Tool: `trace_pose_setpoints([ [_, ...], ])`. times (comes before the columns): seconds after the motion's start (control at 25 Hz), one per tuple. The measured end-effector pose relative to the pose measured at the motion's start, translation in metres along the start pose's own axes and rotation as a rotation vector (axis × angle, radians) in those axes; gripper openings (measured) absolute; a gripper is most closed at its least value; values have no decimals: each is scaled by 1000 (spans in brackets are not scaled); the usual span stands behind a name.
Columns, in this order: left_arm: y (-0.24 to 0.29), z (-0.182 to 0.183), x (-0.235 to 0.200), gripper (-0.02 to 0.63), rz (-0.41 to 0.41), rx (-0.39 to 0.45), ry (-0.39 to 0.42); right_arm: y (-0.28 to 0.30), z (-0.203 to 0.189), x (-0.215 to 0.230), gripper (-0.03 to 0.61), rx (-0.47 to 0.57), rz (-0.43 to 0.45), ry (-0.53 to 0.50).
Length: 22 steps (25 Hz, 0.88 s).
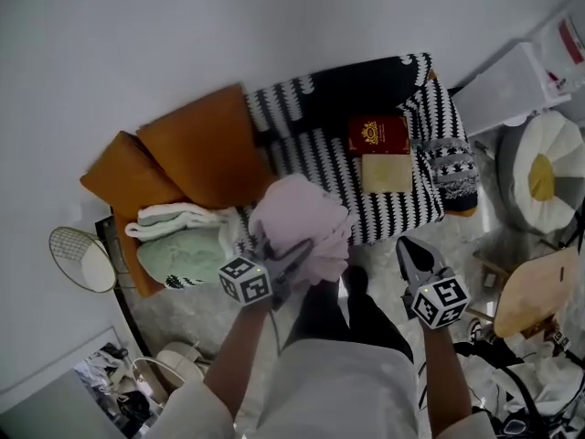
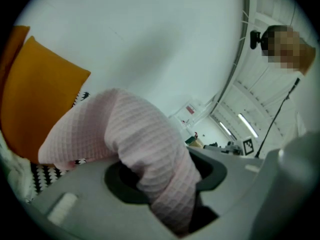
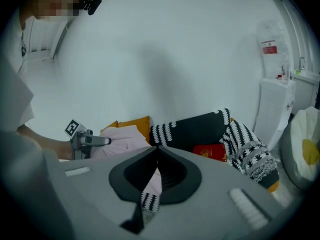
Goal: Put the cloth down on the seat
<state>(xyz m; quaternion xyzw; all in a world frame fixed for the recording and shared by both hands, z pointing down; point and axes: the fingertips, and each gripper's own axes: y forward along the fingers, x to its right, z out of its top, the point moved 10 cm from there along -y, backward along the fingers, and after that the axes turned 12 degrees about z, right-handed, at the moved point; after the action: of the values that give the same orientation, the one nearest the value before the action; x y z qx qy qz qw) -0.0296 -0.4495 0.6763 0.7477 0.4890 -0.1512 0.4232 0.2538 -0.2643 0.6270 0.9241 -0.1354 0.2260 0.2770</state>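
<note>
Left tongs (image 1: 294, 256): clamped on the cloth (image 1: 302, 218). In the left gripper view a thick fold of pink waffle-weave fabric fills the gap between the pads and spills out to the left over them.

Cloth: bunched in a loose mound at the tip of the left tongs, over the front edge of the seat (image 1: 129, 262). From the head view it lies over the black-and-white throw (image 1: 320, 158) that covers most of the seat. Contact with the throw cannot be confirmed from any view.

Right tongs (image 1: 409, 250): tips brought together with nothing between them. The right gripper view shows only the throw and a strip of pink fabric behind them. They stand off the front of the seat, to the right of the cloth and clear of it.

Other items on the seat:
- Two orange cushions (image 1: 196, 144) lean at the back left.
- A pale green and white bundle (image 1: 183, 254) lies at the left front, just beside the cloth.
- A red book (image 1: 377, 135) and a tan book (image 1: 387, 173) lie on the throw toward the right, touching each other and well apart from the cloth.

Person: stands at the seat's front edge, in a white top, with both forearms extended toward it.
</note>
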Motion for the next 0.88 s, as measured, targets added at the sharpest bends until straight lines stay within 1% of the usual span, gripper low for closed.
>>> trace_pose_setpoints([
  [0.24, 44, 2, -25, 212, 1, -45, -5, 9, -9, 19, 5, -7, -34, 38],
  [0.36, 65, 0, -38, 213, 18, -63, -29, 12, -12, 25, 5, -12, -44, 48],
  [0.56, 98, -1, -61, 219, 64, -95, -63, 17, -17, 35, 5, -12, -62, 74],
  [0.8, 135, -4, -79, 244, 136, -164, -54, 23, -28, 48, 5, -31, -77, 105],
  [0.88, 143, -4, -84, 245, 151, -168, -58, 25, -30, 49, 5, -33, -79, 113],
])
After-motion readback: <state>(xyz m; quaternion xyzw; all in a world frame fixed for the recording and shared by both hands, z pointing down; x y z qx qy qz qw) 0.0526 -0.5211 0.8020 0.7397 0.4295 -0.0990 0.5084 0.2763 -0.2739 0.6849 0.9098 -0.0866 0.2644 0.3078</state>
